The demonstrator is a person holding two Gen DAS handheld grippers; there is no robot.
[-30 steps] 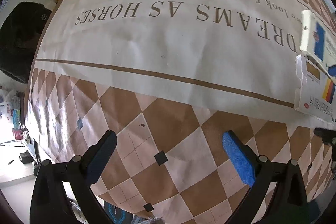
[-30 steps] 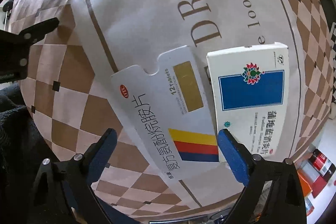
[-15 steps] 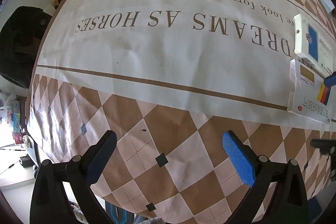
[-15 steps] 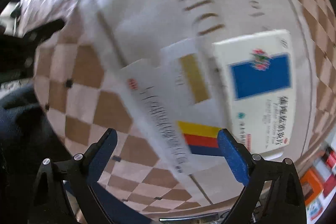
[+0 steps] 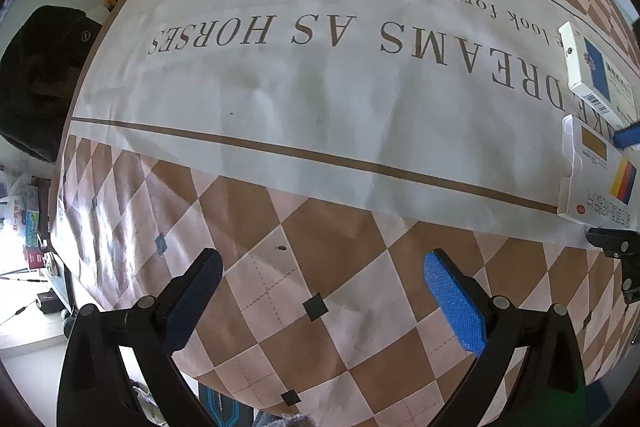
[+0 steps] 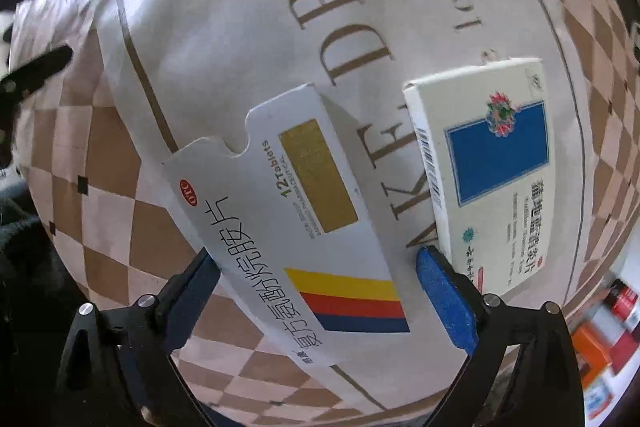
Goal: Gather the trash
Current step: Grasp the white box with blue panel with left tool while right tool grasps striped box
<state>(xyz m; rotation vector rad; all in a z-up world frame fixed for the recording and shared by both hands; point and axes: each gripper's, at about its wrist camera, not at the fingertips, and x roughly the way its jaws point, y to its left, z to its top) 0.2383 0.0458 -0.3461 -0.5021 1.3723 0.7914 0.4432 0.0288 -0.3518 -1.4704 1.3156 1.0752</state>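
Left wrist view: my left hand-held gripper [image 5: 320, 291] hangs wide and idle over the brown-checked border of the cloth on the worktop [image 5: 320, 99], much as it did a second ago. At the far right edge the striped tablet box [image 5: 592, 179] and the blue-panel box [image 5: 588, 67] now sit lower and nearer than before, and one blue pad of the right hand-held gripper [image 5: 628, 139] shows between them. A black garment [image 5: 36, 83] lies off the worktop's left edge, well apart from the work.

Right wrist view: the right hand-held gripper [image 6: 316, 287] has closed in on the striped tablet box [image 6: 288, 227] within the last second. The jaws are wide and now straddle the box's near end, the left pad partly hidden behind its edge, the right pad in the gap beside the blue-panel box [image 6: 492, 171]. No squeeze yet, as far as I can judge; the box appears to rest flat on the cloth. I read this as the approach finished and the grasp due. The neighbouring box stands just beside the right pad, so closing could nudge it. Coloured cartons [image 6: 604, 331] show beyond the worktop's edge, lower right.
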